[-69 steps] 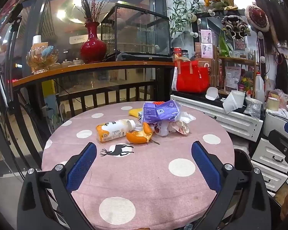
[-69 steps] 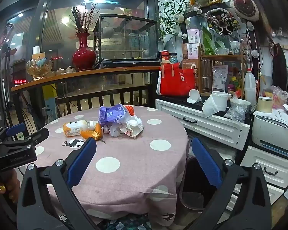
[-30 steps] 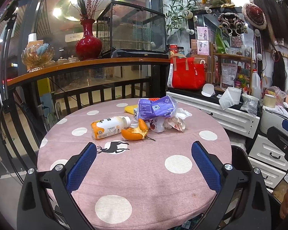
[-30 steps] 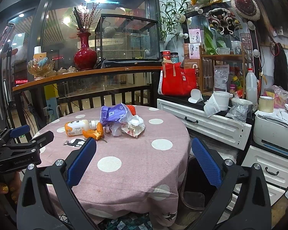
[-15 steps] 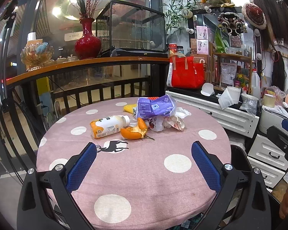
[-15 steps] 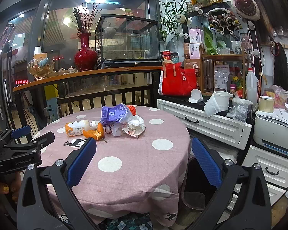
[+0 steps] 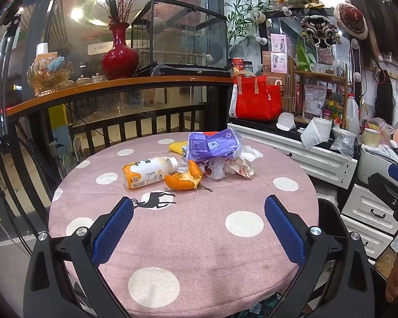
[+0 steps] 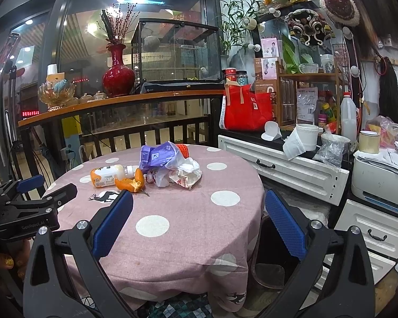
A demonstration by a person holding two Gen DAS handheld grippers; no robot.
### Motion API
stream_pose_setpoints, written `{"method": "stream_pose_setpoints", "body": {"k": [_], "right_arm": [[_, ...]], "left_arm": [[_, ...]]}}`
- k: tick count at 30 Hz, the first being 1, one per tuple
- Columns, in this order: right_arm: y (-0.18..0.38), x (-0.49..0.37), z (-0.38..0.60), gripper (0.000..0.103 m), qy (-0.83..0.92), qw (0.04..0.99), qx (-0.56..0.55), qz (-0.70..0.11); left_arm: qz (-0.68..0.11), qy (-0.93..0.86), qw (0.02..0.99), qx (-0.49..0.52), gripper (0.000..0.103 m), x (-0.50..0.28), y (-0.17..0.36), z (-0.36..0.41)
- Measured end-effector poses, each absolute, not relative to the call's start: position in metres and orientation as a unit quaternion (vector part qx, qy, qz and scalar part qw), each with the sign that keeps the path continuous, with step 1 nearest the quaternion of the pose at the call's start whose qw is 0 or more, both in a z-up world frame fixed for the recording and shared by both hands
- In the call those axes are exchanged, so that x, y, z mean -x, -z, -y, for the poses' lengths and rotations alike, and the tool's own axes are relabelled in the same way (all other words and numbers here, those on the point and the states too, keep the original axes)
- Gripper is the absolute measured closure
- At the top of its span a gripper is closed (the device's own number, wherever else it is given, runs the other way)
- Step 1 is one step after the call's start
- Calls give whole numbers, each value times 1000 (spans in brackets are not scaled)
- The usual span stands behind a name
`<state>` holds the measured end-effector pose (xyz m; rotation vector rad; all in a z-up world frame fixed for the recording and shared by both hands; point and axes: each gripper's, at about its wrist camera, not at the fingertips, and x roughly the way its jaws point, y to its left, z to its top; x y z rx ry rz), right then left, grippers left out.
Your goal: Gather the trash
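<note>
Little has changed over the last moments: my left gripper [image 7: 199,222] has only drifted, wide open and empty. The bottle [image 7: 148,172], orange peel [image 7: 184,179] and wrappers [image 7: 212,145] lie untouched mid-table [image 7: 199,238]. My right gripper [image 8: 199,220] hangs open, so collecting hasn't begun.

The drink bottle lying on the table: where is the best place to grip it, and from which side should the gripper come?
Grip the bottle across its labelled body, coming from above with the open left gripper. It lies on its side, cap toward the orange peel, so the round middle is freest.
</note>
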<state>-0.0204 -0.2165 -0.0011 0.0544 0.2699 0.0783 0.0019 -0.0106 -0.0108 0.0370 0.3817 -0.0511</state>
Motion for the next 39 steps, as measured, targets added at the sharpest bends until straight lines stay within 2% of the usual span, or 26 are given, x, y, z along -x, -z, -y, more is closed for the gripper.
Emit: {"method": "stream_pose_setpoints", "body": {"k": [31, 39], "right_arm": [[8, 11, 216, 5, -39, 987, -26, -153], [33, -60, 203, 5, -90, 965, 4, -248]], "left_arm": [[-209, 29, 977, -23, 5, -11, 18, 7], [-270, 23, 963, -16, 5, -46, 40, -11]]}}
